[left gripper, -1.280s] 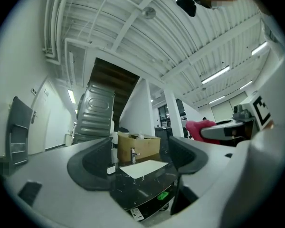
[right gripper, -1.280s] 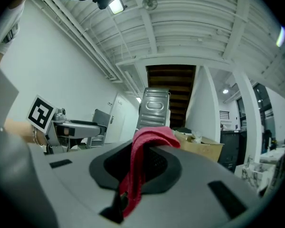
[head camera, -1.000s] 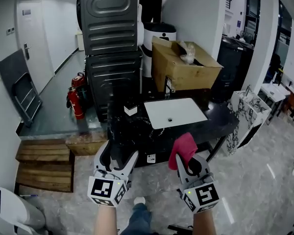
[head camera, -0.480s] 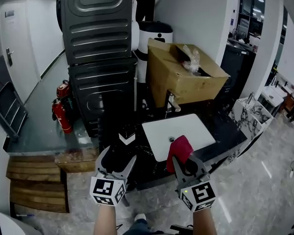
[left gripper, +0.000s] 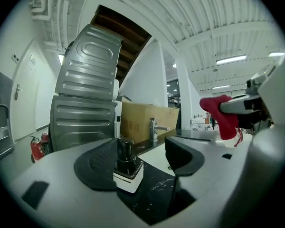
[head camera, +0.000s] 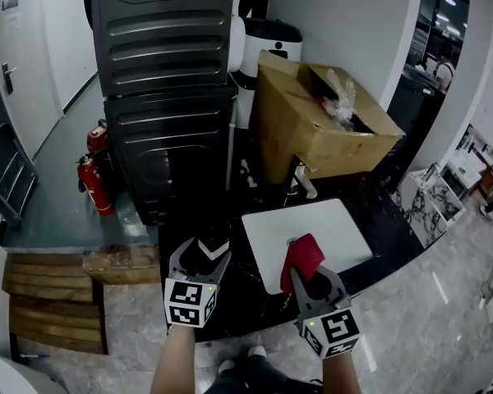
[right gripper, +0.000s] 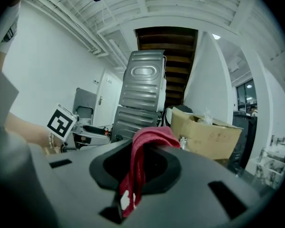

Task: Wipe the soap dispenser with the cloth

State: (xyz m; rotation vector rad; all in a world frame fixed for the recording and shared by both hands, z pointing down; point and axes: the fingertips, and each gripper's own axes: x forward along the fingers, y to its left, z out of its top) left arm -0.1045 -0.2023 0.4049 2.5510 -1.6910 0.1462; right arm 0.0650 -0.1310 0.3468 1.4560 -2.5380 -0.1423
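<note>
The soap dispenser [left gripper: 127, 167], a white block with a black pump, stands on the black counter [head camera: 230, 290] left of the sink. My left gripper [head camera: 204, 257] has it between its fingertips. The jaws have just been closing a little, but the pads [left gripper: 97, 165] do not press on it, so this gripper is open. My right gripper [head camera: 306, 273] is shut on a red cloth [head camera: 306, 251] and hovers over the sink's front edge. In the right gripper view the cloth [right gripper: 142, 146] hangs down between the jaws. The left gripper view shows the cloth [left gripper: 218, 115] at the right.
A white sink basin [head camera: 329, 228] with a chrome faucet [head camera: 302, 179] lies right of the dispenser. Behind it stands an open cardboard box [head camera: 312, 121]. A tall grey ribbed metal unit [head camera: 164, 80] rises at the back left, with red fire extinguishers [head camera: 94, 183] and wooden steps [head camera: 49, 302] beside it.
Both grippers have come forward over the counter. The left jaws now flank the soap dispenser. The right gripper has carried the red cloth to the sink's front edge.
</note>
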